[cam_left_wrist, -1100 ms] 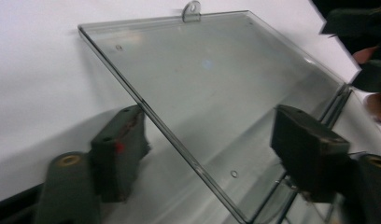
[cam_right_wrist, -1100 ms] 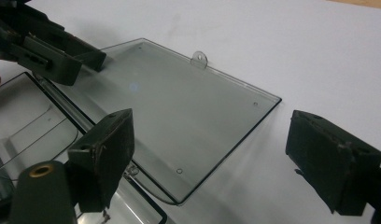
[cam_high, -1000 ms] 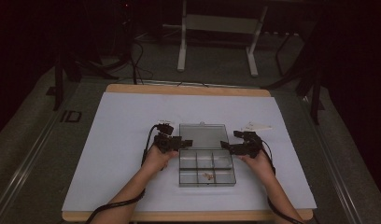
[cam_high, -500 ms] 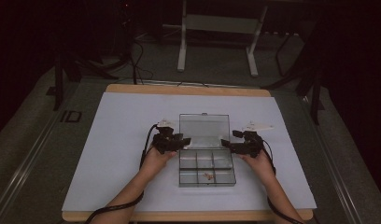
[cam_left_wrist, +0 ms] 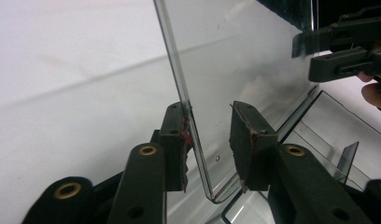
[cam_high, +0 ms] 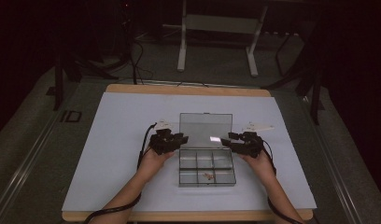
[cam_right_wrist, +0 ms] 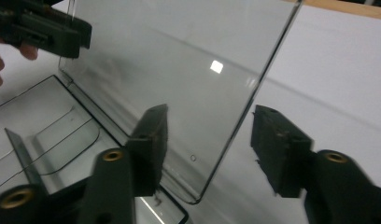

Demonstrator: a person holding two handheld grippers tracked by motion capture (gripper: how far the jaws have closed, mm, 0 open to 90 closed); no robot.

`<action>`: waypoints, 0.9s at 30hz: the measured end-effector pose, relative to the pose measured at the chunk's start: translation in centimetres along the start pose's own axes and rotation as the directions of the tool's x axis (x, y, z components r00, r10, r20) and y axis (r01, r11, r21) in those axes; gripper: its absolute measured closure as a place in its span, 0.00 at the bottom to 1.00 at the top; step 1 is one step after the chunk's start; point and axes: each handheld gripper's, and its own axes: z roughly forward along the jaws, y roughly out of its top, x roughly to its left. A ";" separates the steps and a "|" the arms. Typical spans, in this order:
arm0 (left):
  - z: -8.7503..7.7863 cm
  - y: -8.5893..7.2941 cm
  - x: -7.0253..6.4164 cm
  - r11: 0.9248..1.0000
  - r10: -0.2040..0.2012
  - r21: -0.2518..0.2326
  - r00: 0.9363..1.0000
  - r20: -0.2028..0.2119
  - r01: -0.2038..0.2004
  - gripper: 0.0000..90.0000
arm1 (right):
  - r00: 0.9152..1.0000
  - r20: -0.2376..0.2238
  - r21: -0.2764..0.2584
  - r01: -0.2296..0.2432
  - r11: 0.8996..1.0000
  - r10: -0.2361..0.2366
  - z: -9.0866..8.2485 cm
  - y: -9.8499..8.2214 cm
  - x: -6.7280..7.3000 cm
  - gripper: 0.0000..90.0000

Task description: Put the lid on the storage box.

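Two grippers are being closed around the raised clear lid (cam_high: 206, 124) of the compartment box (cam_high: 207, 168) at mid-table: left gripper (cam_left_wrist: 208, 140) and right gripper (cam_right_wrist: 208, 144) are straddling opposite edges, jaws spread, not yet pinching. Lid is standing open; gripping remains.

In the high view, the small brownish bits (cam_high: 208, 176) in a front compartment of the clear box (cam_high: 207, 169) were too small to identify. The fingers (cam_high: 181, 138) of the left gripper (cam_high: 177, 140) and those of the right gripper (cam_high: 231, 138) blurred into dark shapes there, so their gap could not be read. In the left gripper view, the raised lid (cam_left_wrist: 235, 60) ran off the frame at 12 o'clock, and the right gripper's body was cut off at 3 o'clock.
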 end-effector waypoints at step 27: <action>-2.1 -0.2 -1.6 0.993 0.117 -0.021 0.993 -0.002 -0.117 0.80 | 0.999 -0.033 -0.016 0.043 0.999 -0.043 -2.2 -0.2 1.3 0.76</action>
